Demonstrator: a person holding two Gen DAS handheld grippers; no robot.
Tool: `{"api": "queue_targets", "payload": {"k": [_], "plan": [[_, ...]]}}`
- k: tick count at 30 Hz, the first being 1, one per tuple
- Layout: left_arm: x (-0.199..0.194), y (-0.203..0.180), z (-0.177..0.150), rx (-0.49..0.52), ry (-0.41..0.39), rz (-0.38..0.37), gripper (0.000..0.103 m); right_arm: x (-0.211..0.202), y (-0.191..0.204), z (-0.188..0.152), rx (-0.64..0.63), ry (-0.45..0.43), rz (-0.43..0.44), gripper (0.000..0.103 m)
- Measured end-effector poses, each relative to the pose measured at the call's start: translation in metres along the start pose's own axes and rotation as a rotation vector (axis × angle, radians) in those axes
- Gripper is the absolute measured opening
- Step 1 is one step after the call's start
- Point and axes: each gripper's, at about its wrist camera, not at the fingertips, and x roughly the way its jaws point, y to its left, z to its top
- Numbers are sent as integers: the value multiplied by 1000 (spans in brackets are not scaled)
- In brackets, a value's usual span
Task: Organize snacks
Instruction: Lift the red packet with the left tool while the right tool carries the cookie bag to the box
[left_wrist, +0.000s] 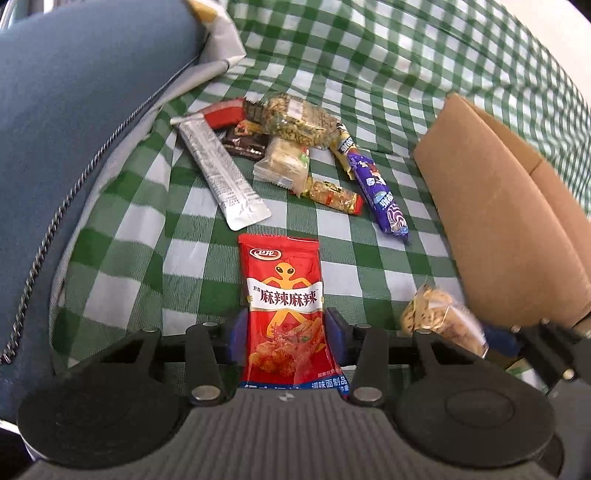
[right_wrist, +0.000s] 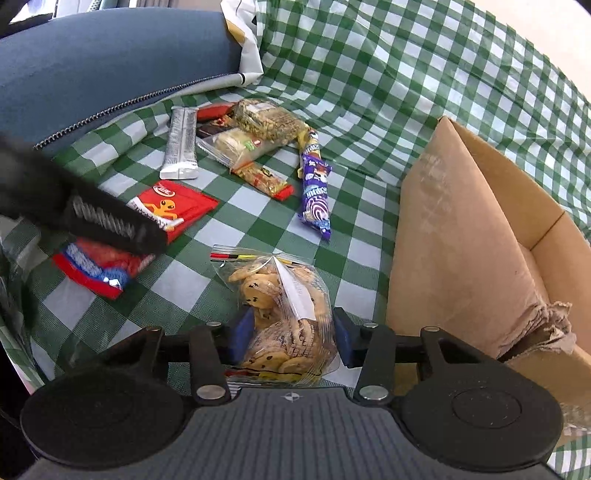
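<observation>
In the left wrist view, a red spicy-snack packet (left_wrist: 284, 306) with an orange figure lies lengthwise on the checked cloth. My left gripper (left_wrist: 286, 328) is shut on it, a blue pad pressing each side. In the right wrist view, my right gripper (right_wrist: 290, 332) is shut on a clear bag of chocolate-chip cookies (right_wrist: 284, 306), which bulges between the pads. The same cookie bag (left_wrist: 439, 317) shows blurred at the left view's right edge. One black finger (right_wrist: 110, 221) of the left gripper crosses the red packet (right_wrist: 177, 203) in the right view.
An open cardboard box (right_wrist: 461, 240) stands to the right, its near corner torn. Loose snacks lie further back: a silver stick (left_wrist: 225, 177), a purple packet (left_wrist: 384, 192), a clear bag of grain bars (left_wrist: 299, 118). A blue zippered cushion (left_wrist: 74, 129) bounds the left.
</observation>
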Motion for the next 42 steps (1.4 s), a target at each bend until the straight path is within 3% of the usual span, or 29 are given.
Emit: {"api": "queue_targets", "payload": {"k": [10, 16, 21, 25, 27, 28, 31, 42], "plan": [[4, -5, -1, 35, 10, 24, 56, 0, -1, 1, 22, 8, 30, 49], [7, -8, 0, 54, -1, 39, 61, 2, -6, 4, 67, -1, -2, 60], [10, -17, -2, 103, -4, 58, 67, 9, -5, 4, 73, 9, -4, 62], [15, -26, -6, 179, -11, 95, 67, 17, -6, 3, 79, 34, 14, 55], [17, -28, -7, 205, -19, 116, 58, 17, -3, 4, 61, 32, 8, 51], [17, -28, -6, 203, -24, 117, 52, 17, -2, 4, 53, 29, 4, 49], [13, -21, -3, 155, -29, 95, 50, 12, -2, 7, 57, 14, -1, 46], [-26, 2, 6, -62, -134, -89, 49, -39, -5, 19, -12, -152, -117, 44]]}}
